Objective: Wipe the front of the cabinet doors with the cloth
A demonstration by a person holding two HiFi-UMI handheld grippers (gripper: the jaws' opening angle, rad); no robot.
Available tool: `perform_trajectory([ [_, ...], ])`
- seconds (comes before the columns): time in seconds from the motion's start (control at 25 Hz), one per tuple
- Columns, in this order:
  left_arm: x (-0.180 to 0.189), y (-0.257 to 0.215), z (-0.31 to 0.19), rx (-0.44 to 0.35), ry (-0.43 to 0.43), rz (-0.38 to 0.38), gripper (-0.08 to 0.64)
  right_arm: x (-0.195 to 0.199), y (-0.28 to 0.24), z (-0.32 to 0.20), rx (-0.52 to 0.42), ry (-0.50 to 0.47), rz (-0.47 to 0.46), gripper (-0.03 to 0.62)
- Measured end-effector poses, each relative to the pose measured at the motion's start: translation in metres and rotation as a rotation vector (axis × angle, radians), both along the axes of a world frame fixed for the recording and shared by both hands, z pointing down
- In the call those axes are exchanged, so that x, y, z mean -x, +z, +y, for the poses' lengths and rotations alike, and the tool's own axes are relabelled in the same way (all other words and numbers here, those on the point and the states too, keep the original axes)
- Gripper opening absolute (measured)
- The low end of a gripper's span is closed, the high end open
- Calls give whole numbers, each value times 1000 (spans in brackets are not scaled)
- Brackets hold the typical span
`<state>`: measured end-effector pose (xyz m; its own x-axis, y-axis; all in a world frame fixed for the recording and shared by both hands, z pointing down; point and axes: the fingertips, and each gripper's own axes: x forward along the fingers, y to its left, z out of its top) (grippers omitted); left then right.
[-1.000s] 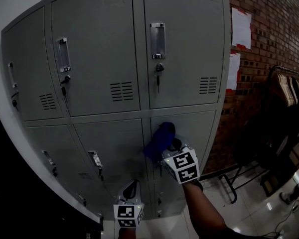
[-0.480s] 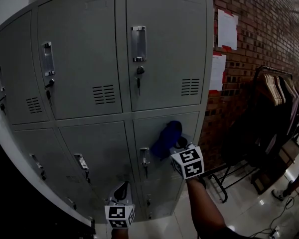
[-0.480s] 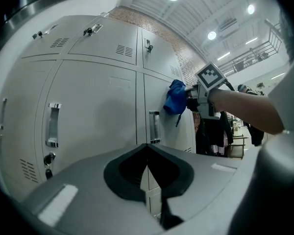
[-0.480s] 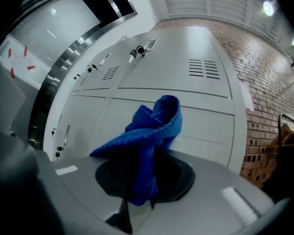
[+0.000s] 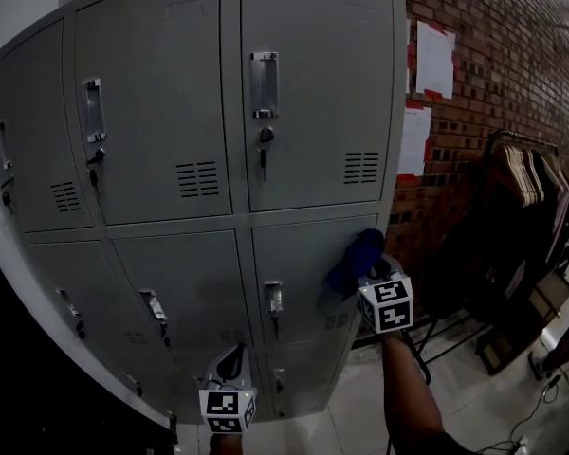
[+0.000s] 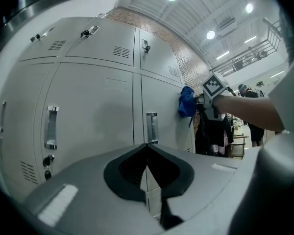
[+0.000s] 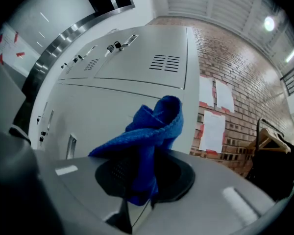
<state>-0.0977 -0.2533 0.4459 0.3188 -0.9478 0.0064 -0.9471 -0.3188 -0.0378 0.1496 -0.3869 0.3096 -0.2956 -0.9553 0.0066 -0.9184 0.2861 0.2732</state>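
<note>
Here, right gripper [image 7: 137, 199] clamps cloth [image 7: 152, 131] near cabinet [image 5: 171, 112].

Your left claw [image 5: 232, 360] hung low, jaws together and empty; your outstretched right claw [image 5: 368, 273] clamped the blue cloth [image 5: 354, 257].

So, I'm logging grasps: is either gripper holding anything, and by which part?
The right gripper pinches the blue cloth by its bunched lower end; the rest stands above the jaws. The left gripper is shut, empty.

No legible text recorded. Paper sheets [image 5: 434, 60] on brick wall [image 5: 512, 55]: print was too blurred to read. Cabinet doors [image 5: 161, 112]: nothing readable.
</note>
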Motion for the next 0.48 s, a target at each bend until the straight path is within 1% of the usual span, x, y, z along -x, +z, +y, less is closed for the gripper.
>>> perform_trajectory([
  [0.16,2,-1,3,-2,-9,1,17,-23,0,-4,5,41,-20,71],
  [0.28,4,0,4,-2,-16,4,17,-28,1,-3,1,61,-19,71],
  [0.36,3,1,5,-2,-10,2,17,-21,-1,5,-13,54,-18,71],
  [0.48,0,0,5,-2,-2,4,17,12,-5,26,-44,-23,-19,71],
])
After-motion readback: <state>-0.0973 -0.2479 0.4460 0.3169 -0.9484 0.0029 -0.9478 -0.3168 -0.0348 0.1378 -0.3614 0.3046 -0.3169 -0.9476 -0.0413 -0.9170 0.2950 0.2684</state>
